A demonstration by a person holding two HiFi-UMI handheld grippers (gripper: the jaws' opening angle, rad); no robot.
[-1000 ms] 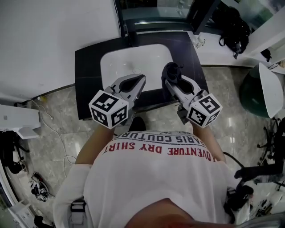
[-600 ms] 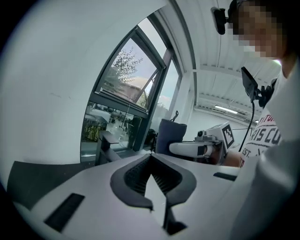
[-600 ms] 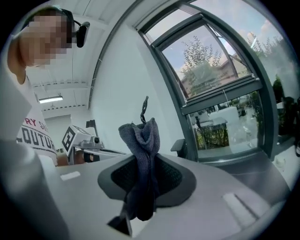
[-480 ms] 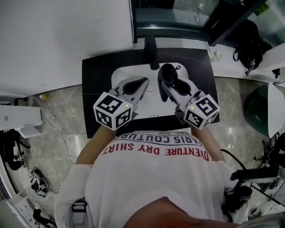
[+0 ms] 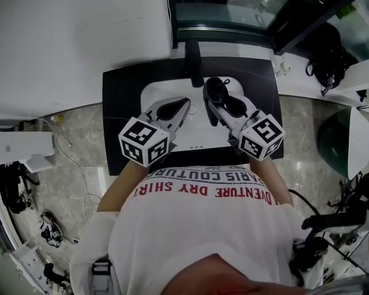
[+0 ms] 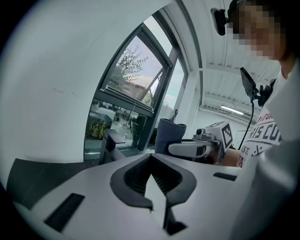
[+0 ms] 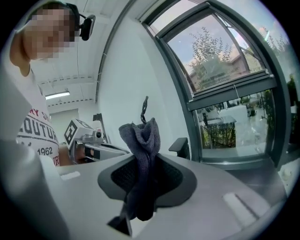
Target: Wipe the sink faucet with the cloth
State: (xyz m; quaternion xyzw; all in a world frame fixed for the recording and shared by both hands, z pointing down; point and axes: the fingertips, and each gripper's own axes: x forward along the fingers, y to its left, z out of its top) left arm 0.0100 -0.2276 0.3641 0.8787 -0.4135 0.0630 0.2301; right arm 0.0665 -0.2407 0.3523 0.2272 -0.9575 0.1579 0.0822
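Observation:
A dark faucet (image 5: 193, 62) stands at the back rim of the white sink (image 5: 160, 91). My right gripper (image 5: 209, 98) is shut on a dark grey cloth (image 5: 215, 88), which bunches out past the jaws just right of the faucet and above the basin. In the right gripper view the cloth (image 7: 142, 154) is pinched upright between the jaws, and the faucet (image 7: 181, 146) shows close behind it. My left gripper (image 5: 185, 103) hovers over the basin beside the right one, shut on nothing. The left gripper view shows its closed tips (image 6: 151, 158), the faucet (image 6: 110, 141) and the cloth (image 6: 169, 134).
The sink sits in a black counter (image 5: 124, 109) against a white wall (image 5: 81, 46), with a window (image 5: 225, 14) behind the faucet. A small object (image 5: 282, 68) lies at the counter's back right. Grey tiled floor (image 5: 81, 155) and cables surround the unit.
Both grippers have moved forward from the counter's front edge to over the basin, bringing the cloth close to the faucet. The cloth stays clamped in the right gripper.

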